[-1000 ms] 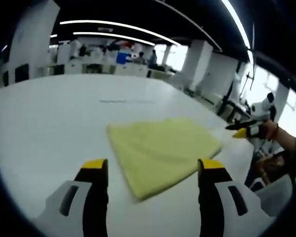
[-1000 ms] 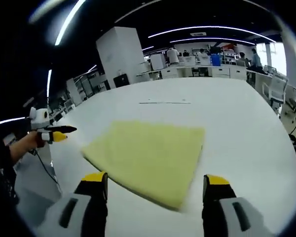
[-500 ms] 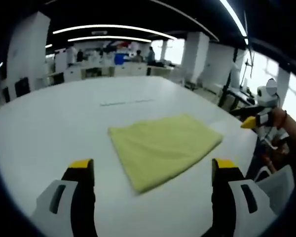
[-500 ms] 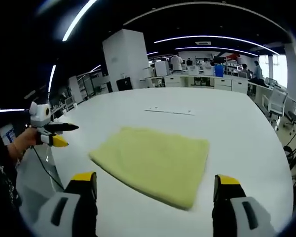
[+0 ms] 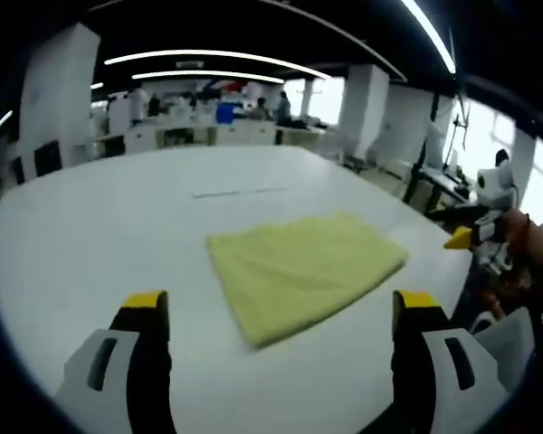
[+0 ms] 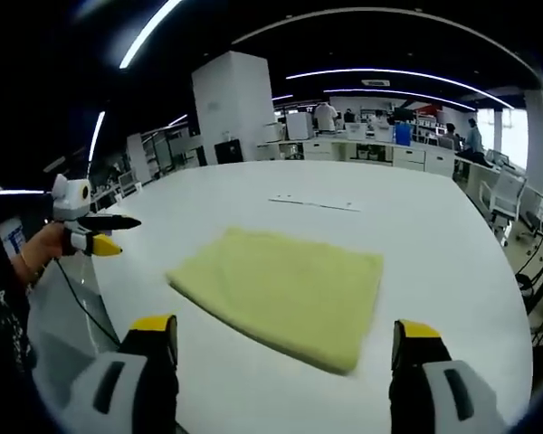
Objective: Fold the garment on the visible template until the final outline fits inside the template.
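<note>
Two claws, left claw (image 5: pixel 276 303) and right claw (image 6: pixel 287 327), are held released above folded yellow garment (image 5: pixel 303 272) laid on white surface (image 5: pixel 100 226).

Garment (image 5: pixel 303 274) lies on table (image 5: pixel 90 217) (mid-surface).

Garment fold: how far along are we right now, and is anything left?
Done: the yellow garment lies flat on the white table as a compact folded rectangle. In hand: nothing; the right gripper and left gripper both stand open, clear of the cloth. Left: checking fit. I can make out only a faint line beyond the cloth, no template outline around it, so I cannot confirm the fit.
</note>
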Motion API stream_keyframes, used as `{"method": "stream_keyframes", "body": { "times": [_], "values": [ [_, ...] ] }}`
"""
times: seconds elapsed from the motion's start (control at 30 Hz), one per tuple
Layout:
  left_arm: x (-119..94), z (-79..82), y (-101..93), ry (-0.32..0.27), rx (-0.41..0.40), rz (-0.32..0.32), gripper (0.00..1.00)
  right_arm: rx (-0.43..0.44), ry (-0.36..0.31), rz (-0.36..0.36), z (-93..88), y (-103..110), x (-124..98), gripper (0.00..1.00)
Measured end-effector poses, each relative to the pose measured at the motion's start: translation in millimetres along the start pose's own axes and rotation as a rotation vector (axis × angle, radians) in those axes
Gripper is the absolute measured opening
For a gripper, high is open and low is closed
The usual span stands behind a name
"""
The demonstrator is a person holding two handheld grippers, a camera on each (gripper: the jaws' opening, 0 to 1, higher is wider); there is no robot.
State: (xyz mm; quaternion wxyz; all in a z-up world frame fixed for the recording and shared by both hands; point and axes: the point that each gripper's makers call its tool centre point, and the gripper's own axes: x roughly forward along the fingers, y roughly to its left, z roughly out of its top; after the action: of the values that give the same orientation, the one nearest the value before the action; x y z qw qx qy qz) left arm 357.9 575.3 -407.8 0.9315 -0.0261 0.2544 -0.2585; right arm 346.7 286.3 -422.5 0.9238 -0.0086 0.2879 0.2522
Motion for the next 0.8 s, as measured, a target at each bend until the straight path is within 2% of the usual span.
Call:
{"method": "stream_keyframes", "body": {
  "times": [0.3, 0.8],
  "values": [
    [-4.2, -4.7, 3.3, 0.017, 0.011, 0.018, 0.99, 0.003, -0.007, -0.014, 0.8, -2.0, -2.2, 1.0],
    [-3.8, -11.2, 2.5, 0.025, 0.02, 0.01, 0.99, 0.001, 0.003, -0.017, 1.0, -1.2, -2.2, 0.99]
  ]
}}
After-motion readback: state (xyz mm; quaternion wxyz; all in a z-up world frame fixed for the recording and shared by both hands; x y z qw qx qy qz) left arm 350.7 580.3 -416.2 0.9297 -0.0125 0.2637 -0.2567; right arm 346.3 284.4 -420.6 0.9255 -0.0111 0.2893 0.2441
